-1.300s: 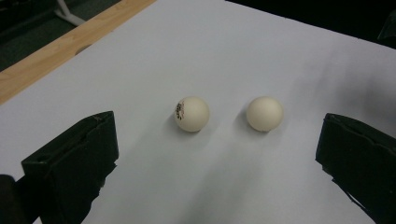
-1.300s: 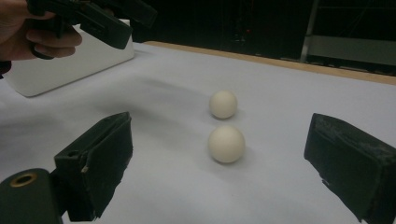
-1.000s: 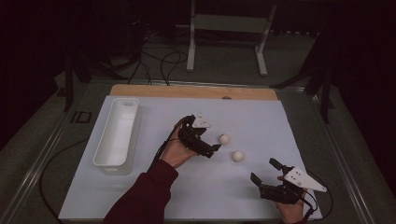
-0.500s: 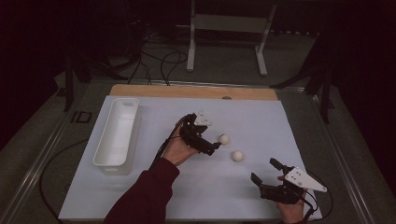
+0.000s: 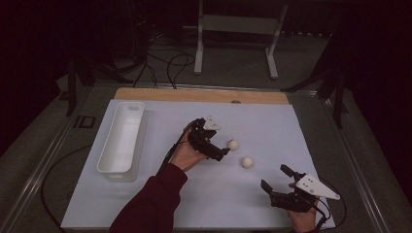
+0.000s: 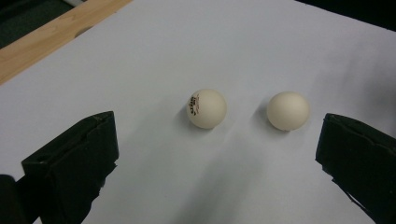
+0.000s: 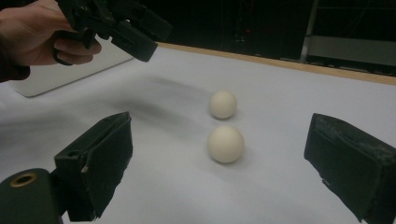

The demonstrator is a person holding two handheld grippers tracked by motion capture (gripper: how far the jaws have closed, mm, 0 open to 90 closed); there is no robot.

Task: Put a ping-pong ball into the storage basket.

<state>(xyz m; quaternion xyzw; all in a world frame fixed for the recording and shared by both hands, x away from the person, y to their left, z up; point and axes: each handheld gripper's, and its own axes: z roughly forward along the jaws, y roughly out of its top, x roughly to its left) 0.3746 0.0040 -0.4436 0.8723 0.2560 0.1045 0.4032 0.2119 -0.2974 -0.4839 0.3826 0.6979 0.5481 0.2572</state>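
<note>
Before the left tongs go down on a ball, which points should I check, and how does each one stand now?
1. Left tongs open: ok, the jaws stand wide apart in the left gripper view.
2. Target in line: ok, the printed ball lies between the jaws and ahead of them.
3. Plain ball apart from the target: ok, a gap shows, but it is close, so a wide grasp may nudge it.
4. Right tongs out of the path: ok, open and held near the table's front edge.
5. White bin free to receive: cannot tell, its inside is not fully seen.
</note>
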